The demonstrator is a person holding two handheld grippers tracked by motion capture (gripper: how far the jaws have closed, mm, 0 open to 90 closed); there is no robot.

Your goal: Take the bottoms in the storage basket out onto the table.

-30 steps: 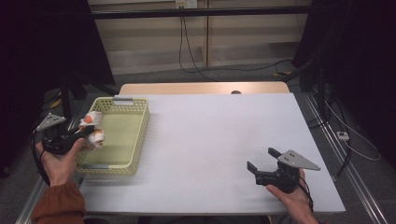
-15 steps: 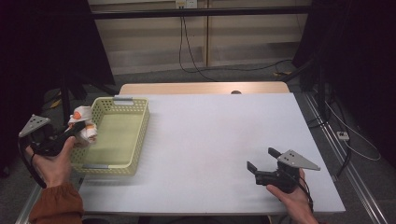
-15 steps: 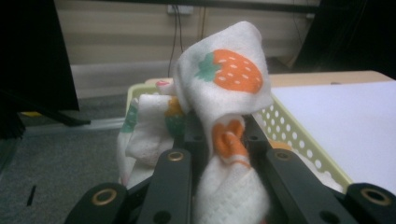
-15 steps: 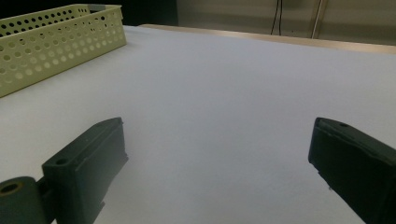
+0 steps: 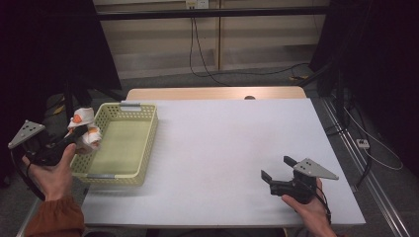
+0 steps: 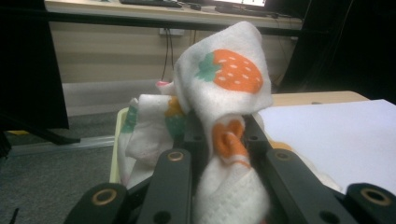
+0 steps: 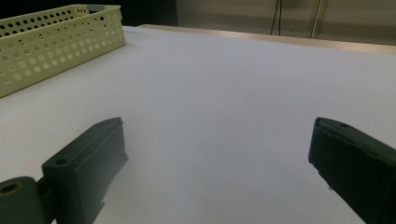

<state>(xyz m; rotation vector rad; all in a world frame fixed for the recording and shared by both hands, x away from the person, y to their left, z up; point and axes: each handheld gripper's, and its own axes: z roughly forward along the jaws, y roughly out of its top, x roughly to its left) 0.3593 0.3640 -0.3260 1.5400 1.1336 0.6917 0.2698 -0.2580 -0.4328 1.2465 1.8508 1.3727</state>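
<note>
Your left tool (image 5: 79,139) pinches a crumpled white cloth (image 6: 224,100) printed with orange strawberries, held beside the left wall of the yellow basket (image 5: 143,148); its bunched length stands roughly upright. Your right tool (image 5: 279,170) rests spread wide on the white surface (image 5: 237,143). The room behind is dark.

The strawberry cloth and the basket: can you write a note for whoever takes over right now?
Left gripper: fingers shut on the strawberry cloth, held in the air at the left rim of the yellow basket.
Right gripper: fingers open, nothing in them, low over the white table near its front right.
Done: cloth is gripped and lifted.
Left: probably set the cloth down somewhere; the basket looks bare inside.
</note>
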